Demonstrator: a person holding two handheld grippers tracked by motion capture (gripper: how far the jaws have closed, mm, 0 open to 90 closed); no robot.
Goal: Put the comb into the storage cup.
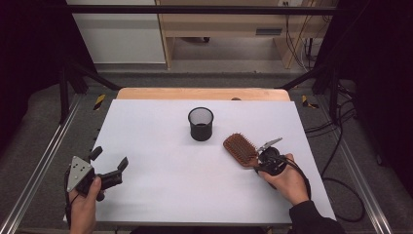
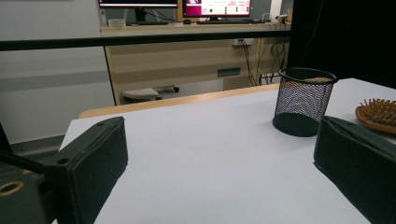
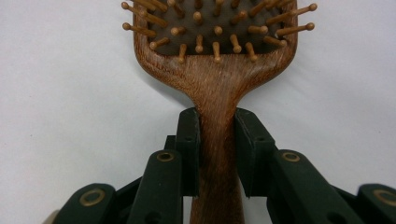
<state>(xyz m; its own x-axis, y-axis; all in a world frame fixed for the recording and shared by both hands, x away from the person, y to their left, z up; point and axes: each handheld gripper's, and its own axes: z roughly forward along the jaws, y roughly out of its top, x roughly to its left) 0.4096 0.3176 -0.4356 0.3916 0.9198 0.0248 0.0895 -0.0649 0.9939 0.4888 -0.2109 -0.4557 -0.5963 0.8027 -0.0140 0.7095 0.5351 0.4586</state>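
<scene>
I see a black mesh cup (image 1: 200, 124) upright near my table's (image 1: 160, 195) far edge — roughly central (monitors (image 2: 217, 7) glow beyond).

A white table (image 1: 160, 195) with a wooden strip along its far edge is seen in the high view. A black mesh cup (image 1: 200, 124) is stood upright on it, toward the far middle. A wooden hairbrush (image 1: 240, 149) is laid near the cup, to its right and closer to the person, bristles up, its handle pointed away from the cup toward the near right corner.
</scene>
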